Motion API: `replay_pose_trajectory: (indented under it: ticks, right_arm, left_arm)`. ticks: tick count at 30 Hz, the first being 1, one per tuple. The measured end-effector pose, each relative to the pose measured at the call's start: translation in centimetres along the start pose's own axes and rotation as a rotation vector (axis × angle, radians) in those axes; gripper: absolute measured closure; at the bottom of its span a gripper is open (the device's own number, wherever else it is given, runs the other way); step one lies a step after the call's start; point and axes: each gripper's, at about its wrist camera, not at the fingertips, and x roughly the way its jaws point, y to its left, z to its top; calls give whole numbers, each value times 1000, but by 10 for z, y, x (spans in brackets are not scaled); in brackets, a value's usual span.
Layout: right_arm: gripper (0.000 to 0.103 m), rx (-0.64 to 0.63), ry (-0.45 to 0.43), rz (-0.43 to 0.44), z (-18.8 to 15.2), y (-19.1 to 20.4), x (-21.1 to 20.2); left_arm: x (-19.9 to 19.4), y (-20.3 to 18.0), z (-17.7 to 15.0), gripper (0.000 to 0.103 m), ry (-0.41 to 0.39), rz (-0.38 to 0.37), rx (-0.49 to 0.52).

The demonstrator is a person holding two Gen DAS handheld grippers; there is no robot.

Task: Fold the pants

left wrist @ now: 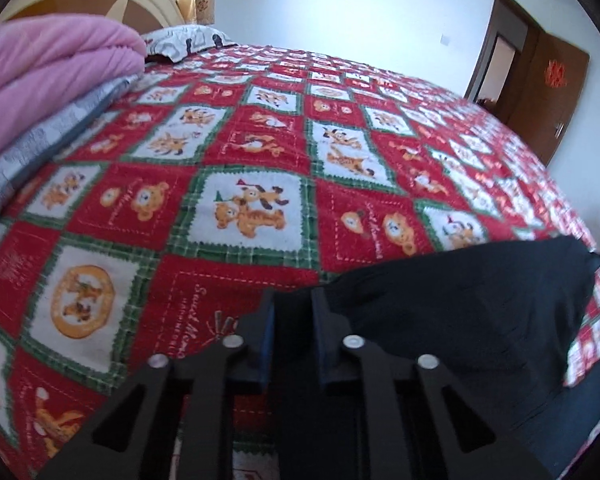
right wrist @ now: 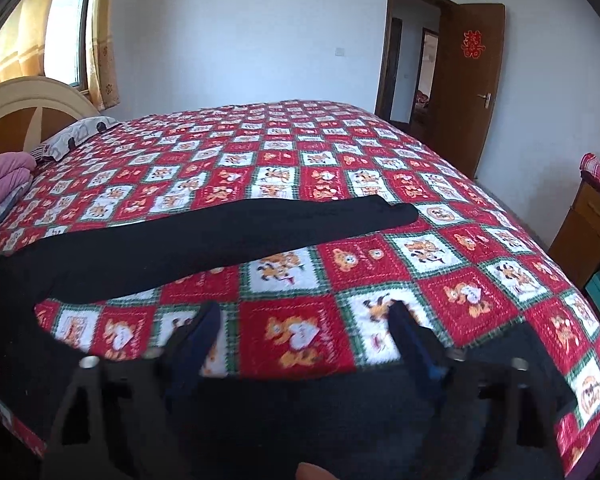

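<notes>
- Black pants (right wrist: 204,236) lie spread on the bed (right wrist: 340,152) w/ red patchwork quilt; one leg stretches across the quilt, the other runs along the near edge under the right gripper (right wrist: 302,320).
- Right fingers wide apart, nothing held, just over the near leg.
- Left gripper (left wrist: 292,312): fingers close together w/ dark cloth between; looks clamped on pants, prob. waist end.
- Progress: early; legs apart, no fold visible. Left: bring legs together, then fold lengthwise.

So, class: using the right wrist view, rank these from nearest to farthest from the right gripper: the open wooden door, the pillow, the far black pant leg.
From the right gripper:
1. Black pant leg, just ahead, lying across the bedspread.
2. Pillow, far left, by the headboard.
3. Wooden door, beyond the bed, right.
</notes>
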Motion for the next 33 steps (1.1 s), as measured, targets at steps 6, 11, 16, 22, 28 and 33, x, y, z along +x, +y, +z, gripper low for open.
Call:
replay_pose_trajectory:
  ticks: [6,11,16,22,28,33]
  right_arm:
    - [43,134,48,-23,44,-66,41]
    - [47,203,96,-72,84,-111,91]
    - [50,239,140,-77,110,-136,148]
    - [49,230,185,-69,130,-145,219]
    - [49,226,235,-8,138,-150,276]
    - [49,203,307,19,139,-150,312]
  left_arm:
    - [6,-11,2,89,-2,43,74]
    - [13,-12,2,89,-9,53,66]
    - [14,-12,0,88,-21,60,67]
    - [15,-18,-4,88,-39,98,99]
    - [16,-16,-5,88,-51,94,94]
    - [18,-15,-6,88,-51,78,82]
